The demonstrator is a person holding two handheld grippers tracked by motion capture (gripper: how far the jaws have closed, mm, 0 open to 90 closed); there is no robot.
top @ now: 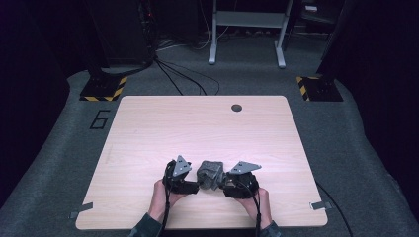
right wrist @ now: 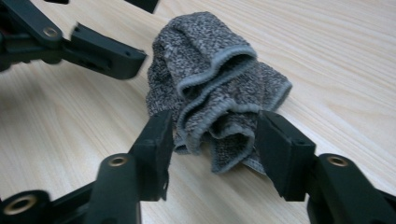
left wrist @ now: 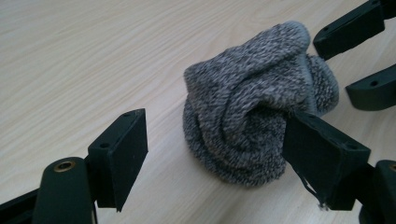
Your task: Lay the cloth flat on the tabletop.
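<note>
A balled-up grey knitted sock (top: 210,173) lies on the wooden table (top: 197,123) near its front edge, between both grippers. My left gripper (top: 197,185) comes at it from the left. In the left gripper view the sock (left wrist: 252,116) sits against the right pad, the left pad stands well off it, and the gripper (left wrist: 219,140) is open. My right gripper (top: 220,183) comes from the right. In the right gripper view its jaws (right wrist: 215,135) straddle the sock's folded cuff end (right wrist: 215,93); the pads lie close against the fabric without visibly squeezing it.
A round cable hole (top: 236,107) sits near the table's far edge. Grey carpet surrounds the table. A white desk frame (top: 247,29), floor cables (top: 183,74) and yellow-black striped stand bases (top: 104,89) stand behind it.
</note>
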